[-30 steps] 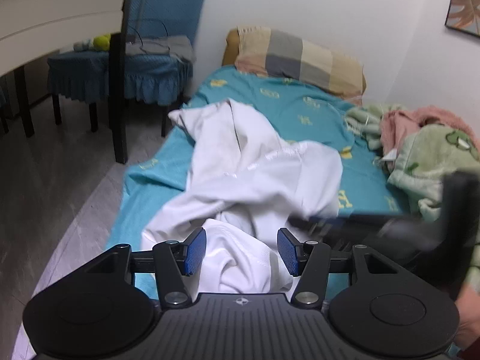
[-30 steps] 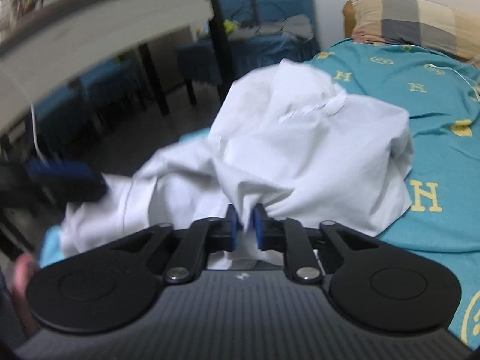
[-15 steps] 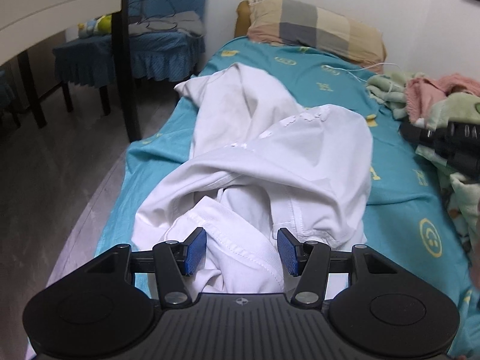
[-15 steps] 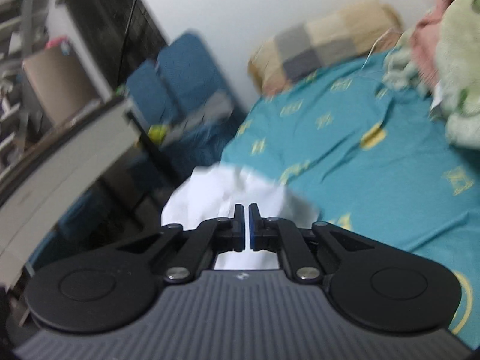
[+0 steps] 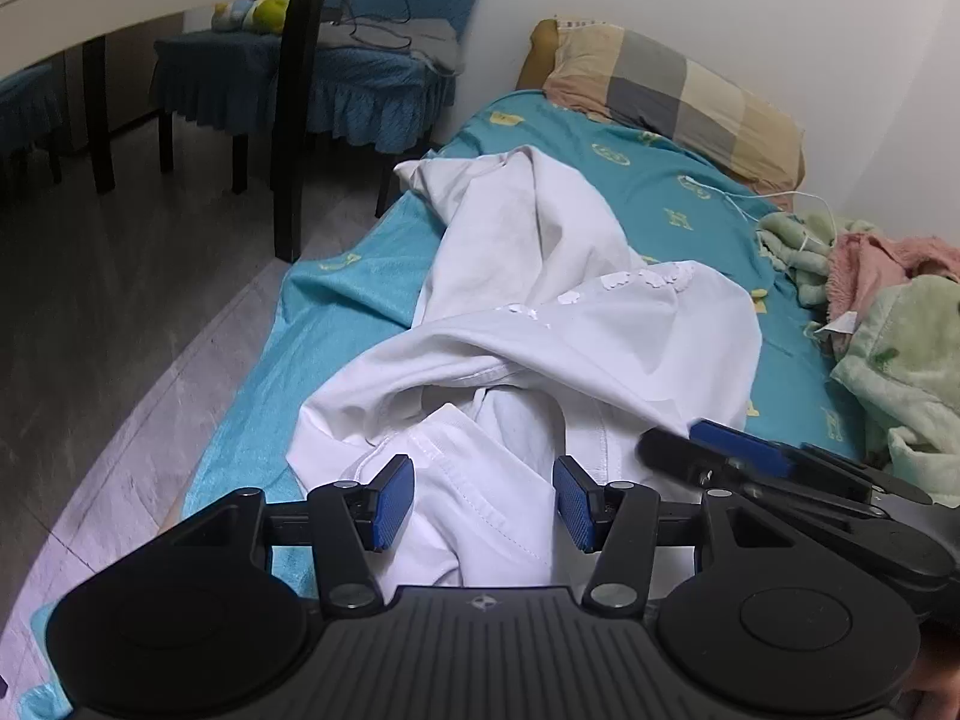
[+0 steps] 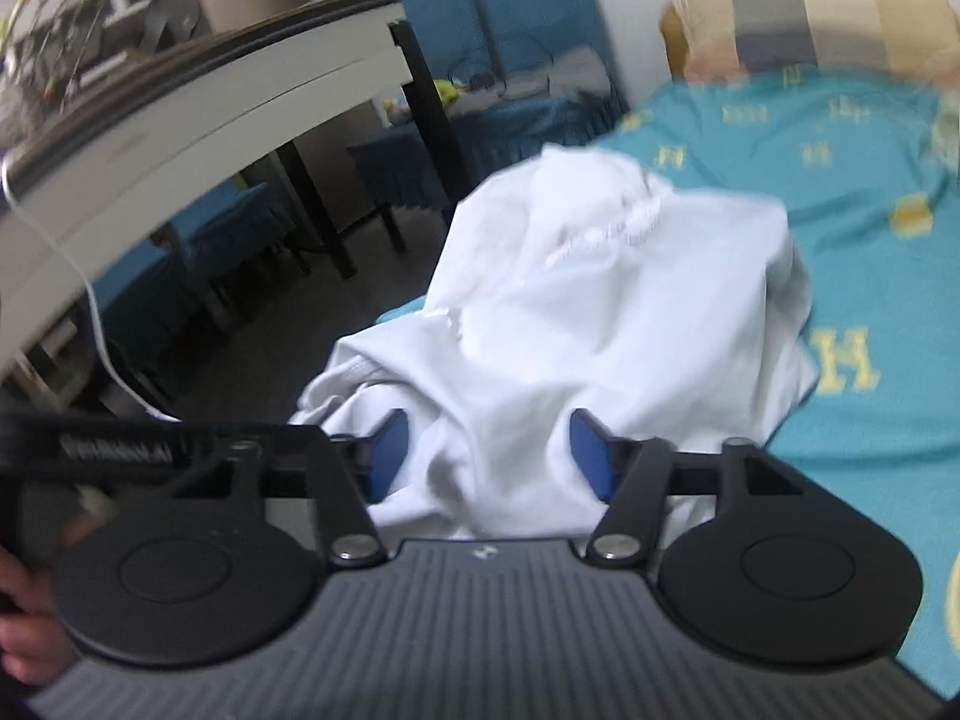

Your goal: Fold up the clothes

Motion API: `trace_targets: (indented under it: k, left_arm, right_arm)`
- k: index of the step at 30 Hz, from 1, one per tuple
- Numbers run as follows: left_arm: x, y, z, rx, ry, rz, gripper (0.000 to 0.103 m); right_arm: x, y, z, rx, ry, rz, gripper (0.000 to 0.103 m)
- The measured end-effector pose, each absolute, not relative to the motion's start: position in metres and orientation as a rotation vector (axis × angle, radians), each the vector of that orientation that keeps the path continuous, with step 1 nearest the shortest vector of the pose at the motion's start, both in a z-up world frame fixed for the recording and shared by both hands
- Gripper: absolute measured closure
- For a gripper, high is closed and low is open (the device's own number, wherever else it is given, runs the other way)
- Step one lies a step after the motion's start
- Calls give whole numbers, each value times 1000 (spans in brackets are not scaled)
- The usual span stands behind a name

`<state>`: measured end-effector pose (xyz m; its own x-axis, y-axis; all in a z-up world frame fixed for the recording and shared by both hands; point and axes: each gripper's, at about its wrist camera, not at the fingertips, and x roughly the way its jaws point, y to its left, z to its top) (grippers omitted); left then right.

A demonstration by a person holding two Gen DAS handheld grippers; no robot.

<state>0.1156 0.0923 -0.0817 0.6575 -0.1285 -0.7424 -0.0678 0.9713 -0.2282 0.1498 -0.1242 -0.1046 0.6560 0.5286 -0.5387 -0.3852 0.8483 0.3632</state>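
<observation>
While the crumpled white cotton garment (image 5: 540, 324) lies in a single heap along the near edge of the teal patterned bedsheet (image 5: 654, 192), both grippers hang over its near end with their jaws spread wide. At far left in the left wrist view stands one white table with dark legs (image 5: 294, 96), and behind it one chair with a blue frilled cover (image 5: 312, 78). The left gripper (image 5: 483, 501) holds nothing, a stitched hem lying between its two blue pads (image 5: 393, 498). To its right the right gripper (image 6: 486, 450) also grips nothing, white folds bunched between its fingers; its view is blurred. One checked beige and grey pillow (image 5: 672, 84) rests at the head of the bed. At far right sits one pile of green and pink fleece blankets (image 5: 888, 330).
</observation>
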Motion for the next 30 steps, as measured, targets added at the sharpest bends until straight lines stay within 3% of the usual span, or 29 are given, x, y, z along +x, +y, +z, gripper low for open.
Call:
trace_targets:
  k: [1,13,21,24,26,27,28,30]
  left_arm:
    - [117,92,-83,-245,861,-32,49]
    - [119,65,-84,-110,838,-117,49]
    - [124,45,-92,6,825,-138,49]
    - [123,44,-92,31,816,-150,59]
    - [121,42,-91,47,804,-164,64]
    - [120,41,-90,57,794,-170,66]
    - [118,39,-89,65,785,-177,72]
    - [116,38,-88,74,771,-187,82]
  right_arm:
    - [155,-128,-102,232,668,504,98]
    - [214,-173,-68,314,536,284,99]
    - [248,-201,-126,399,756,170,96]
    - [245,-194,-120,357,758,174,95]
    - [239,-189,-111,328,733,178,90]
    - [234,-188,-107,319,719,180,80]
    - [228,-187,-103,320,702,185,61]
    - [217,-190,-95,335,667,183,41]
